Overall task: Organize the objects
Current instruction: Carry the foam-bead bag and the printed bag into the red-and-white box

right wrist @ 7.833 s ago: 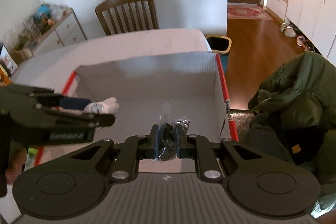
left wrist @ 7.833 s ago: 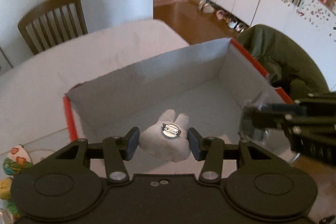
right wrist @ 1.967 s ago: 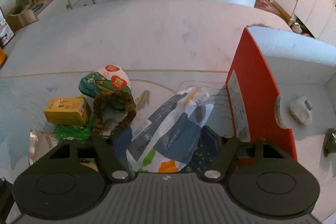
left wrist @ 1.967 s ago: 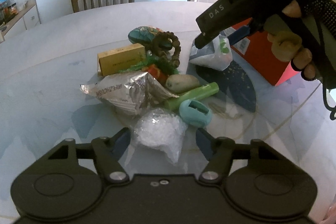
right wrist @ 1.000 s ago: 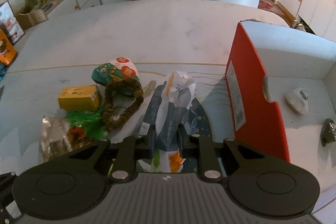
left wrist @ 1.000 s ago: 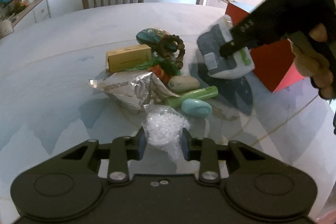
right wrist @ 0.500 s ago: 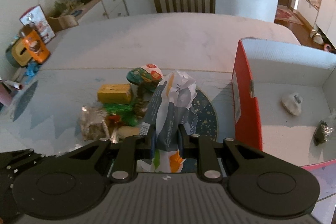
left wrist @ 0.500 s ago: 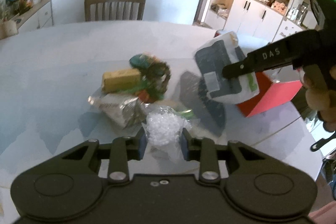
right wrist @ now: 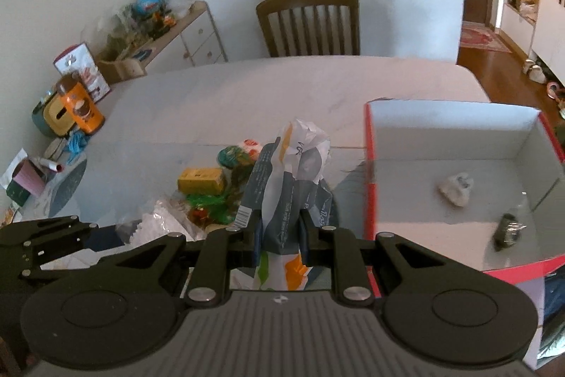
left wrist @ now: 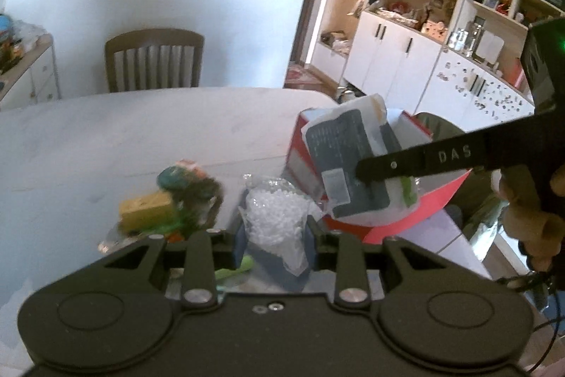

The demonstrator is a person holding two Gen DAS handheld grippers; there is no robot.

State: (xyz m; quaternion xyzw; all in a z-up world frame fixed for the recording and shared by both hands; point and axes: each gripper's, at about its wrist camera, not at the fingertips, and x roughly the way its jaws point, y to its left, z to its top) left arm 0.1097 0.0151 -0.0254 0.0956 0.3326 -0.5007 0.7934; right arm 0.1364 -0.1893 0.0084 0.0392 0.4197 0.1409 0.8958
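A: Status? Landmark is the red box (right wrist: pixel 369 179).

B: Left gripper (left wrist: pixel 273 241) is clamped on the clear bag of white beads (left wrist: pixel 273 218), held up to the left of the red box. Right gripper (right wrist: pixel 280 237) is clamped on the grey-white pouch (right wrist: pixel 286 186), also left of the box wall, above the pile of small items (right wrist: pixel 212 193).

A: Box contents?

B: A white plush piece (right wrist: pixel 455 188) and a dark wrapped item (right wrist: pixel 508 231) are seen on the box floor.

A: Advice for the drop?

B: Both loads should be lifted clear over the red wall before release. The pouch is floppy, so its hanging tail should be cleared too. Free floor away from the two items should be targeted, one load released at a time.
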